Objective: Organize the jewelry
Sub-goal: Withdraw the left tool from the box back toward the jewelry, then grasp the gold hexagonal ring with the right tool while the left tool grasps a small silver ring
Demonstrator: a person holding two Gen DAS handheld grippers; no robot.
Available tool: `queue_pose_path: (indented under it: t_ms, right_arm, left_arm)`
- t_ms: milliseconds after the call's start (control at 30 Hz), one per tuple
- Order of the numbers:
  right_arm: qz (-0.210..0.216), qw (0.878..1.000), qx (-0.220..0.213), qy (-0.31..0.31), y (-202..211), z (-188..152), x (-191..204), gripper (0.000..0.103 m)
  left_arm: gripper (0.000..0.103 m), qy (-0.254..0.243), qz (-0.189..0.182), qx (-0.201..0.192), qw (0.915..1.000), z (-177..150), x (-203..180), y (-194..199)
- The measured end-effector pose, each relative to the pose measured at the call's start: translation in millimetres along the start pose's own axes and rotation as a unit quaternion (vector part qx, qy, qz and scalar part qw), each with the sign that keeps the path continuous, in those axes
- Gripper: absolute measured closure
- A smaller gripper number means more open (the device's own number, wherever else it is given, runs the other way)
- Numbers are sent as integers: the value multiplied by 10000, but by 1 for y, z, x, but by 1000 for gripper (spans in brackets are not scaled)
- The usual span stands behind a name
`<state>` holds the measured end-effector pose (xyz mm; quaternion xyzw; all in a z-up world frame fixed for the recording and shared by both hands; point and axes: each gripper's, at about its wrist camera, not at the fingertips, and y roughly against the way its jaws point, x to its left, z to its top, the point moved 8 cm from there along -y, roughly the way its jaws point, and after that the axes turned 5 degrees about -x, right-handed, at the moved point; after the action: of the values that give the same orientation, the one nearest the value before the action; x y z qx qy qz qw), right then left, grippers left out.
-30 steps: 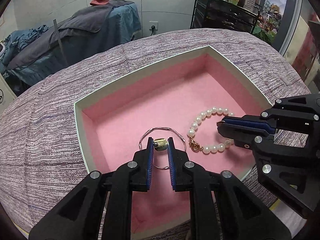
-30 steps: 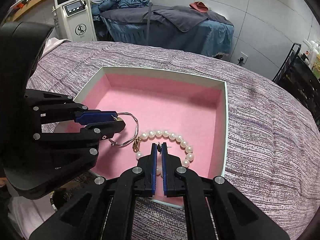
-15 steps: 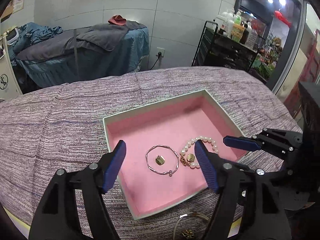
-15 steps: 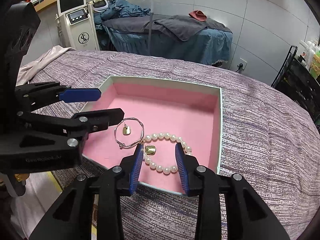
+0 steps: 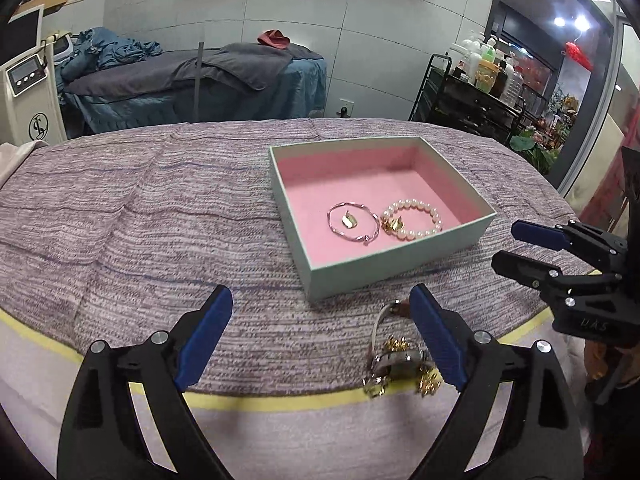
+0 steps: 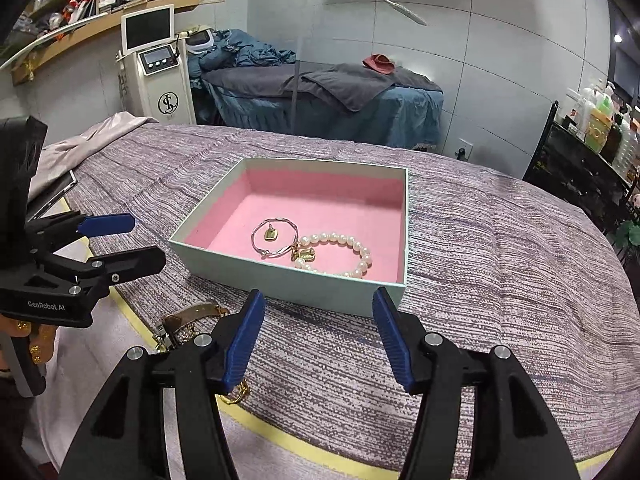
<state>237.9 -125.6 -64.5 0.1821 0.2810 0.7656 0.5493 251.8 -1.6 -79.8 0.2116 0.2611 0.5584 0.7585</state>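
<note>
A pale green box (image 5: pixel 394 262) (image 6: pixel 280 280) with pink lining sits on the purple cloth. Inside lie a thin silver bangle (image 5: pixel 353 228) (image 6: pixel 275 237) with a small gold charm (image 5: pixel 349 221) in it, and a pearl bracelet (image 5: pixel 414 218) (image 6: pixel 340 254) with a gold charm. A watch and gold pieces (image 5: pixel 396 354) (image 6: pixel 188 320) lie on the cloth in front of the box. My left gripper (image 5: pixel 320 334) (image 6: pixel 120 242) is open and empty, near the front edge. My right gripper (image 6: pixel 318 338) (image 5: pixel 520 246) is open and empty, in front of the box.
A yellow strip (image 5: pixel 280 402) runs along the cloth's near edge. A massage bed (image 6: pixel 320 96), a white machine (image 6: pixel 160 76) and a black trolley of bottles (image 5: pixel 476 92) stand behind the table.
Both grippers let go of the gold charms, opened wide, and pulled back out of the box to the table's front edge. The charms now lie in the box.
</note>
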Motion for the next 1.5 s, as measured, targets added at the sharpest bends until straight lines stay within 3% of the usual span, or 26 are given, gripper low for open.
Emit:
queue_pose_path:
  t_ms: [300, 567, 767, 1000, 1300, 1500]
  right_arm:
    - [80, 9989, 446, -104, 3, -43, 11, 47]
    - [278, 9968, 738, 115, 2, -63, 30, 47]
    - [418, 9932, 937, 544, -10, -70, 52, 51]
    - [426, 9926, 986, 563, -19, -68, 52, 57]
    - [396, 9927, 945, 637, -23, -64, 55, 67]
    - [415, 9928, 940, 618, -24, -64, 57, 75]
  left_arm:
    - [14, -324, 268, 343, 9985, -53, -3, 12]
    - [15, -569, 264, 594, 9963, -81, -11, 10]
    - [30, -649, 138, 708, 9953, -82, -18, 1]
    - [48, -843, 14, 730, 9938, -76, -28, -7]
    - [59, -949, -95, 759, 9925, -68, -39, -19]
    - [78, -997, -208, 770, 9918, -67, -47, -20]
